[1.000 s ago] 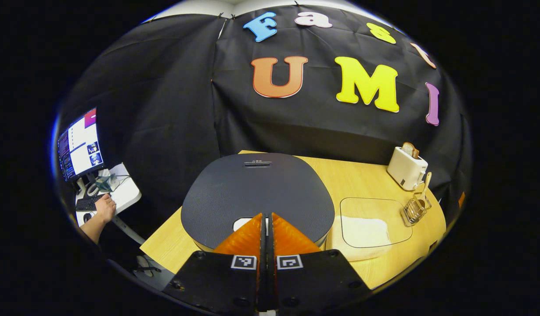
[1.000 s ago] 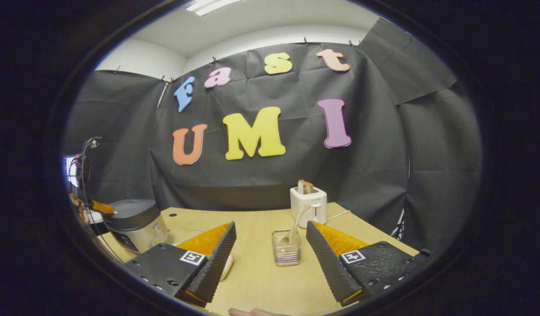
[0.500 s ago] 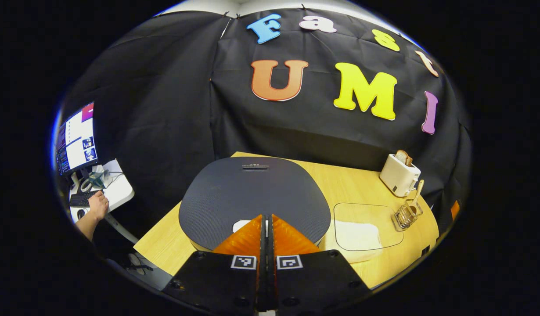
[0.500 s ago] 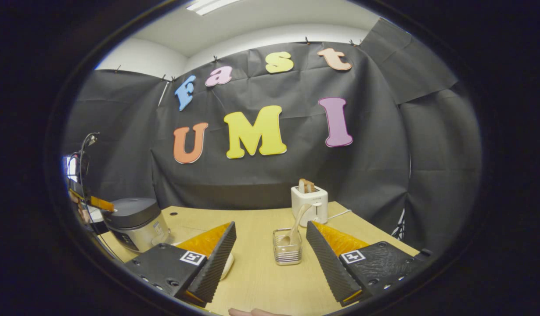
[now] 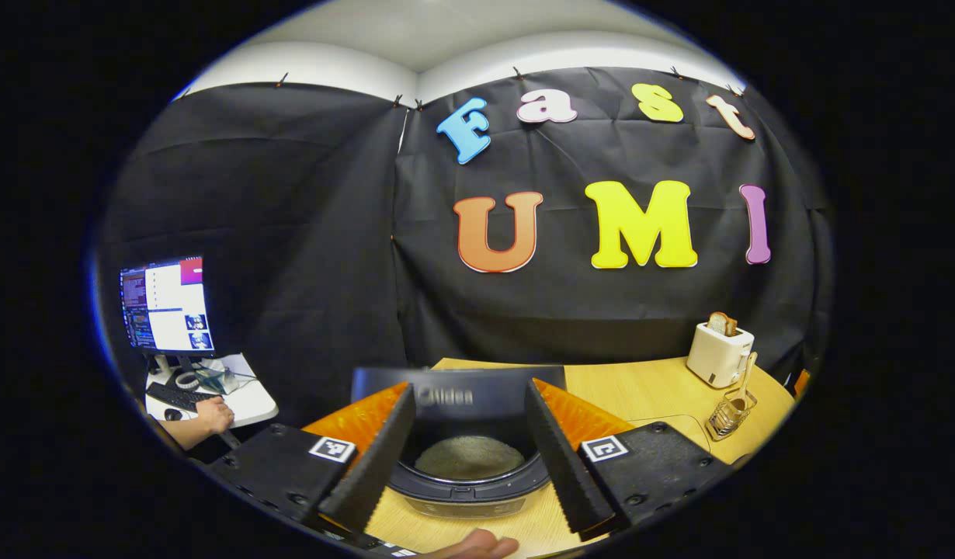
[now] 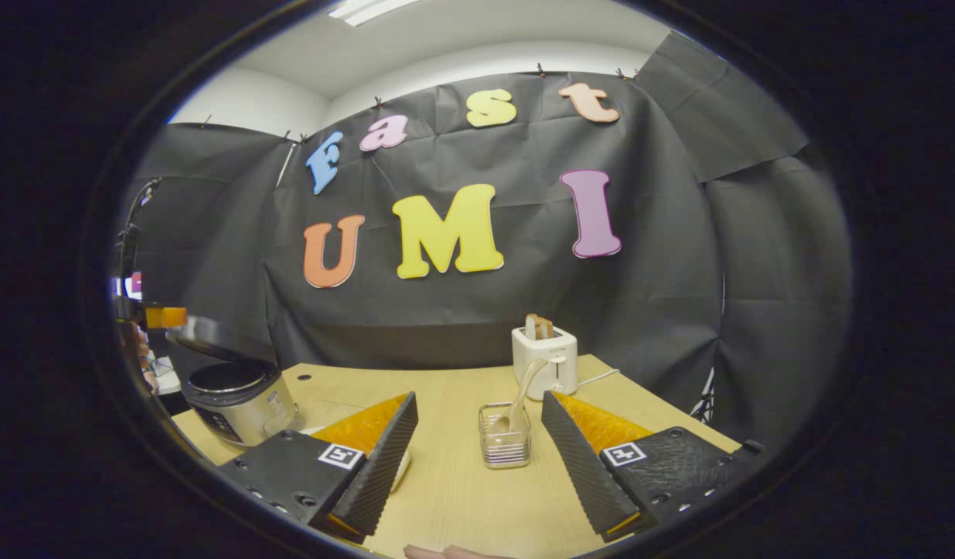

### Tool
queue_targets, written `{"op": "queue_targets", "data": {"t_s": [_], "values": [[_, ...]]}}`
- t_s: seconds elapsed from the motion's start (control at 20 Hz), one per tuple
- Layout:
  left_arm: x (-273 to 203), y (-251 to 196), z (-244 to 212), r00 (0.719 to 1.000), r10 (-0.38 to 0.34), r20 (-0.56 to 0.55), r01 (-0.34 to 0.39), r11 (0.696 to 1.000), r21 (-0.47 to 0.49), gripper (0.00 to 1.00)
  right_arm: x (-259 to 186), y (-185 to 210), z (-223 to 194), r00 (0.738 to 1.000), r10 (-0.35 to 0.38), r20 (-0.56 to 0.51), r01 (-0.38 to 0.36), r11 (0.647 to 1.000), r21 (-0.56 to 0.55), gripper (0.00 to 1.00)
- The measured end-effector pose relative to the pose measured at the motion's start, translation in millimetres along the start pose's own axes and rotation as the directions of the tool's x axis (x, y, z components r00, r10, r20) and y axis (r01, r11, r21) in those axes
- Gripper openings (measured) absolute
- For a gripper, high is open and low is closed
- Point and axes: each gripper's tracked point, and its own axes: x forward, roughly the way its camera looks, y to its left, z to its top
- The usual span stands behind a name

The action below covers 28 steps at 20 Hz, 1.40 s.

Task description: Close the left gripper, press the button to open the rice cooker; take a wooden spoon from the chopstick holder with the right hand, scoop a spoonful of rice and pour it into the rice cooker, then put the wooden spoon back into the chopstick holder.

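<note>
The rice cooker (image 5: pixel 468 485) stands open, its dark lid (image 5: pixel 458 392) upright and the inner pot (image 5: pixel 468 458) showing between my left fingers. My left gripper (image 5: pixel 470 388) is open, held just above and in front of the cooker, gripping nothing. In the right gripper view the cooker (image 6: pixel 233 396) sits at the far left with its lid (image 6: pixel 206 341) raised. My right gripper (image 6: pixel 479 397) is open over the table and holds nothing. Beyond its fingers stands the wire chopstick holder (image 6: pixel 505 445), with the wooden spoon (image 6: pixel 524 388) leaning in it. Holder (image 5: pixel 730 415) and spoon (image 5: pixel 745 373) also appear at the far right of the left gripper view.
A white toaster (image 6: pixel 545 361) with toast stands behind the holder, near the table's back edge. A white dish (image 6: pixel 404 470) lies partly hidden behind my right gripper's left finger. Off the table to the left, a person's hand (image 5: pixel 212 415) rests at a desk with a monitor (image 5: pixel 167 304).
The left gripper was shut and pressed down on the closed lid; it has since drawn back and opened, and the lid has swung up. The right gripper has stayed put.
</note>
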Motion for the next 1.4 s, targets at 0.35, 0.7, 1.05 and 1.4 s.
{"op": "queue_targets", "data": {"t_s": [0.35, 0.7, 1.05, 1.4], "values": [[-31.7, -41.9, -3.7, 0.998, -0.011, 0.062, 0.009, 0.999, 0.039, 1.00, 5.2, -7.4, -3.2, 1.000, -0.014, -0.010, 0.014, 1.000, 0.005, 0.96], [-43.6, -93.5, -20.4, 0.992, -0.083, 0.090, 0.086, 0.996, -0.033, 1.00, 23.5, -16.7, -16.7, 0.998, -0.048, -0.032, 0.047, 0.999, -0.008, 0.92], [-45.1, -111.7, -41.4, 0.979, -0.179, 0.100, 0.179, 0.984, 0.006, 1.00, 60.6, -38.1, -30.4, 0.995, -0.047, -0.087, 0.043, 0.998, -0.054, 0.96], [-29.0, -87.2, -50.4, 0.984, -0.171, 0.055, 0.171, 0.985, -0.003, 0.99, 124.6, -38.1, -36.8, 0.988, -0.069, -0.142, 0.061, 0.996, -0.062, 0.96]]}}
